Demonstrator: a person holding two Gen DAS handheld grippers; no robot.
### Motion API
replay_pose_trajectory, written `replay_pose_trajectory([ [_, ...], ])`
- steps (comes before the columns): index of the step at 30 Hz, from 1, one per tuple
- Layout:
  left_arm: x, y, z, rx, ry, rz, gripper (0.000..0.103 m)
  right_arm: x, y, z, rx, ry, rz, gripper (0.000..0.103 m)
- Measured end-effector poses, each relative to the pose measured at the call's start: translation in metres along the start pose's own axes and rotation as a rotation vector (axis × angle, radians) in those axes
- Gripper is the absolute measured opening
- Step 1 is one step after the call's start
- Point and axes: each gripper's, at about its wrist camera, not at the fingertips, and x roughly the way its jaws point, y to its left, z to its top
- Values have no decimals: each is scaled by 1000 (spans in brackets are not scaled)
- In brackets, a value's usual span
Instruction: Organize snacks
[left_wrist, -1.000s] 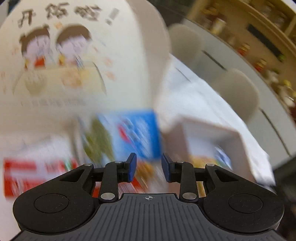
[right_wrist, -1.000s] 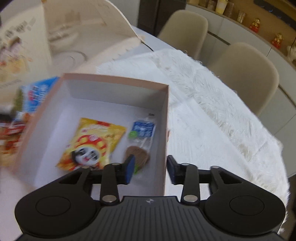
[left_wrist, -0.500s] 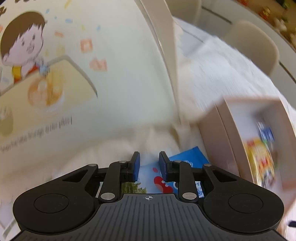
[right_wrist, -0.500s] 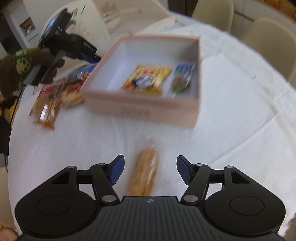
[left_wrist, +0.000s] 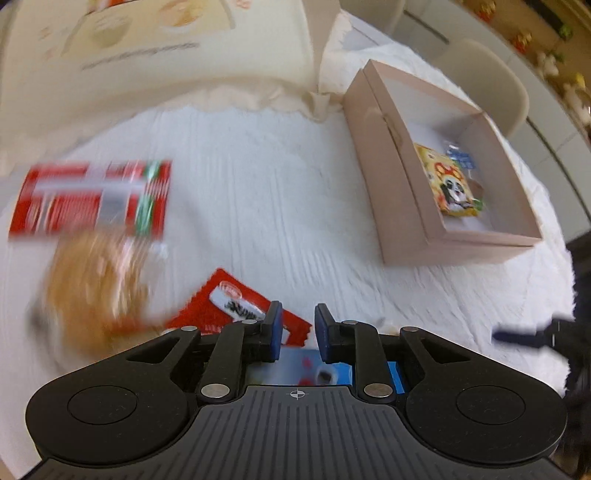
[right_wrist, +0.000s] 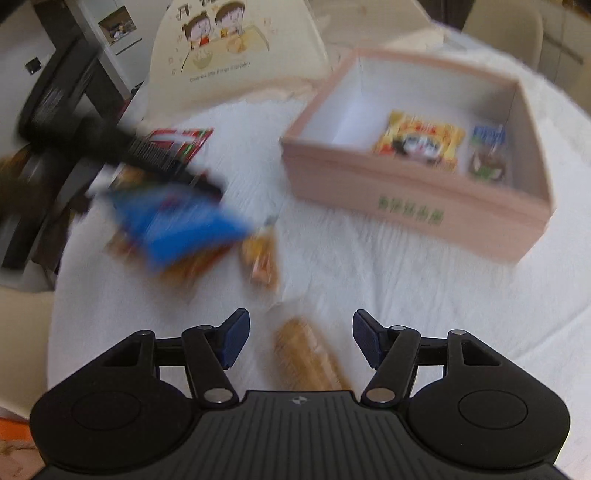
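Note:
A pink box (left_wrist: 391, 166) (right_wrist: 402, 199) stands on the white tablecloth. It holds a yellow panda snack bag (left_wrist: 456, 184) (right_wrist: 419, 142) and a small blue-labelled packet (right_wrist: 487, 155). My left gripper (left_wrist: 298, 334) (right_wrist: 207, 184) is shut on a blue snack bag (left_wrist: 332, 373) (right_wrist: 177, 221) and carries it above the table. My right gripper (right_wrist: 301, 341) is open over a tan wrapped bread stick (right_wrist: 306, 358) that lies between its fingers.
Loose snacks lie on the cloth: a red flat pack (left_wrist: 92, 199), a red sachet (left_wrist: 236, 310), an orange blurred bag (left_wrist: 96, 280), an orange wrapped snack (right_wrist: 260, 254). A cartoon-printed chair back (right_wrist: 229, 48) stands behind. Beige chairs (left_wrist: 480, 70) stand past the box.
My left gripper has lifted away with the blue bag and swung back, so the table and box now show. My right gripper has moved slightly closer over the bread stick.

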Motion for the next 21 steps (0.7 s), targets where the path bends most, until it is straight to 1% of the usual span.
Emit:
replay_pose_trajectory([
  [1, 0, -5, -6, -23, -10, -11, 22, -3, -3, 3, -5, -14, -26, 63],
  [3, -13, -6, -25, -89, -45, -48, 22, -4, -9, 9, -15, -35, -78, 63],
  [5, -22, -6, -42, -160, -81, -70, 23, -3, -21, 15, -18, -51, -150, 63],
  [7, -31, -6, -56, -195, -118, -66, 23, 0, -33, 21, -8, -59, -215, 63],
  [9, -42, -5, -70, -216, -175, -33, 23, 1, -47, 23, 22, -59, -253, 63],
  [10, -48, -4, -78, -225, -206, -12, 23, 0, -53, 24, 50, -55, -251, 63],
  [11, -57, -1, -86, -243, -241, 11, 23, -3, -57, 23, 78, -48, -219, 63],
  [12, -64, 2, -93, -269, -266, 25, 23, -4, -59, 21, 100, -40, -175, 63],
  [14, -75, 14, -107, -343, -306, 29, 23, -5, -56, 14, 139, -7, -69, 63],
  [16, -79, 24, -118, -398, -319, 33, 23, -4, -44, 5, 159, 25, 18, 63],
  [17, -80, 27, -123, -408, -319, 32, 23, -5, -34, 0, 153, 38, 49, 63],
  [19, -78, 33, -132, -419, -299, 20, 23, -6, -11, -10, 120, 53, 58, 63],
  [21, -71, 32, -137, -412, -266, -13, 23, -7, 10, -20, 69, 83, 49, 64],
])
